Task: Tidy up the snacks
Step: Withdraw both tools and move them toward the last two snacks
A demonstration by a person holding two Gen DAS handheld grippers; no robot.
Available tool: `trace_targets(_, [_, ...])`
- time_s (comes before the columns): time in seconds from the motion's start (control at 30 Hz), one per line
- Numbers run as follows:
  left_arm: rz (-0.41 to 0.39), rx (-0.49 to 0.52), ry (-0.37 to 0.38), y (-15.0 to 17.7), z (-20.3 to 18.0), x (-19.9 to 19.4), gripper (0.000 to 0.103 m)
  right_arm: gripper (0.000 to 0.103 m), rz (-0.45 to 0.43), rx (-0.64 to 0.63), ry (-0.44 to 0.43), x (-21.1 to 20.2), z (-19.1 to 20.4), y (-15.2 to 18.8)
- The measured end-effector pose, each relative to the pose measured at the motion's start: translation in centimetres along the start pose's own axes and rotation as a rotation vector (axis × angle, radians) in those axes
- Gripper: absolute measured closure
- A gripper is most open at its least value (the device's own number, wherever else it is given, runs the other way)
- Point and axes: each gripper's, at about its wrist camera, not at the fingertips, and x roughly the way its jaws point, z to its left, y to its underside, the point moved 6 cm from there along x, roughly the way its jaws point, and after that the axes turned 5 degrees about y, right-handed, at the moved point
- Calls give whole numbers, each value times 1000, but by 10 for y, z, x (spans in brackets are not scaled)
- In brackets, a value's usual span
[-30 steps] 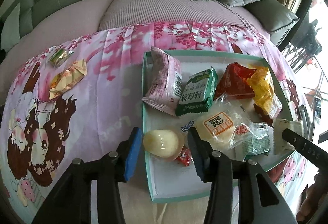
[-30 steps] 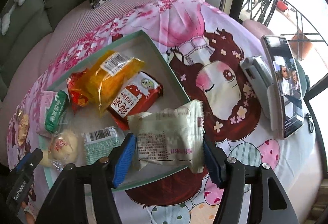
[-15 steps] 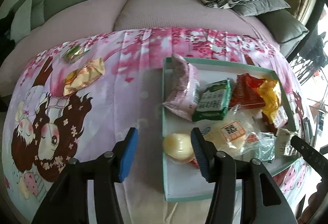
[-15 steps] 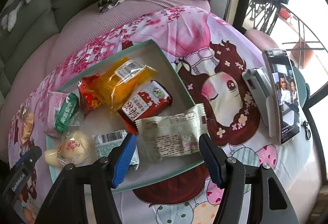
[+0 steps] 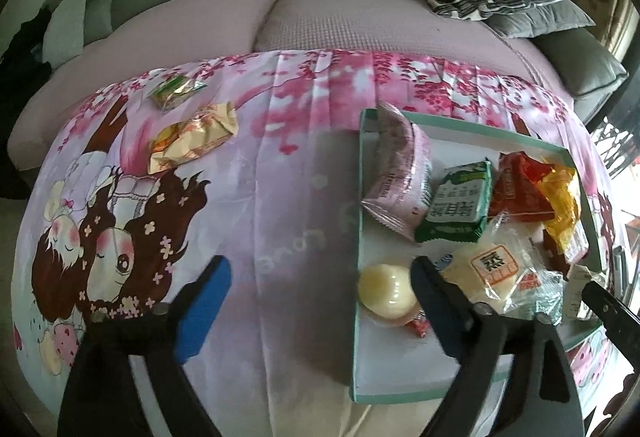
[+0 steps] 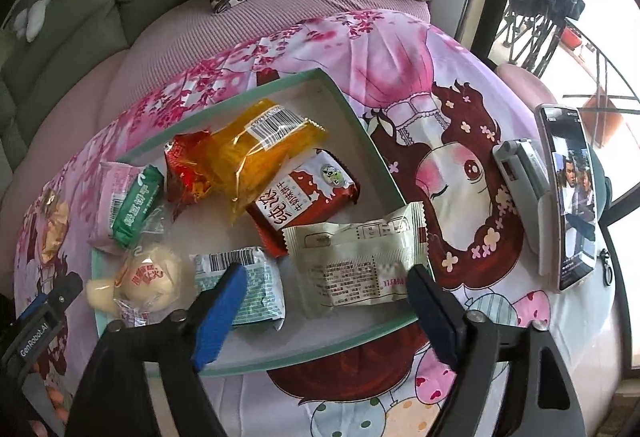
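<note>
Pink cartoon-print cloth (image 5: 280, 197) covers the counter. Nearest, both tongs — left tongs (image 5: 320, 301), right tongs (image 6: 326, 311) — hang spread, empty. Beyond, the teal tray (image 6: 352, 341) holds most snacks — two packets, gold (image 5: 192, 137) and green (image 5: 176, 89), lie outside.

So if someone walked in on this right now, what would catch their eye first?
Probably the teal-rimmed tray heaped with bright snack packets, on a pink cartoon tablecloth. Next, two stray packets, a gold packet and a green packet, lying on the cloth far left of the tray. Also the lit phone propped at the table's right edge.
</note>
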Motion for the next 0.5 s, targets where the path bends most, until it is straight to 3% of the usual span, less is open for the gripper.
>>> trace_targets(0.07, [-9, -1, -15, 0, 2, 0, 7, 1, -9, -2, -1, -1, 0, -1])
trace_targets(0.5, [-32, 5, -28, -4, 5, -3, 7, 0, -44, 4, -40, -5, 3, -4])
